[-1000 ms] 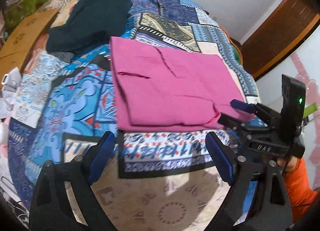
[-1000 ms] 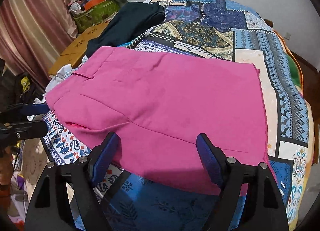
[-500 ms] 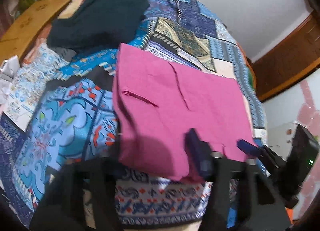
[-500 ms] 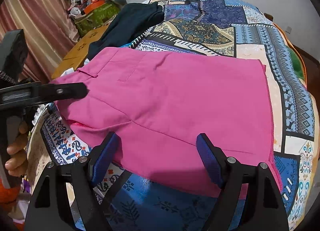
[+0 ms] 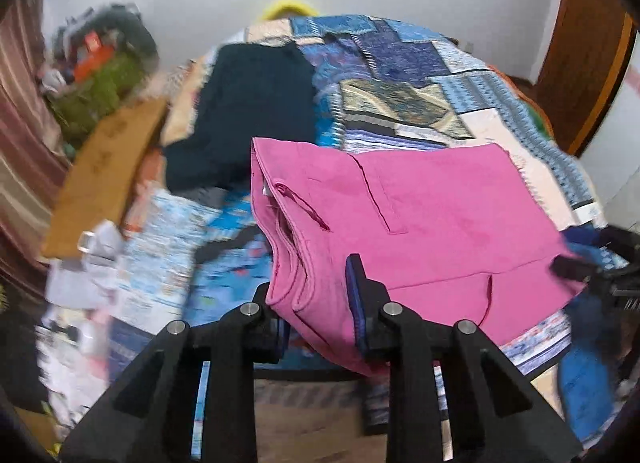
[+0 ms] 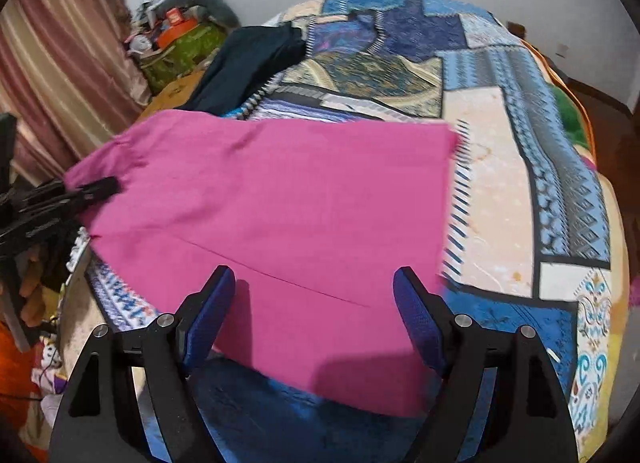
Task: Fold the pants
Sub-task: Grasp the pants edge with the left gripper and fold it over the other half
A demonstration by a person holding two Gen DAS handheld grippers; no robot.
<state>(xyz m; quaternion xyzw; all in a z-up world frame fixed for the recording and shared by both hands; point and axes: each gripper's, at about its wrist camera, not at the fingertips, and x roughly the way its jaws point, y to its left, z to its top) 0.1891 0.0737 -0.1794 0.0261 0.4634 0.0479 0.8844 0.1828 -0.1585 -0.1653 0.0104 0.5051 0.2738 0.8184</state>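
Now the left gripper (image 5: 318, 295) is closing on the waistband corner of the pink pants (image 5: 420, 223), cloth bunched between its jaws. Meanwhile the right gripper (image 6: 314, 315) stands wide open over the pants' near edge, gripping nothing. They lie folded on the patchwork bedspread (image 6: 500, 167).

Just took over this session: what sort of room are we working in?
Most likely a bedroom at home: the pink pants lie on a bed under a patchwork bedspread, with a striped curtain and a wooden door nearby.
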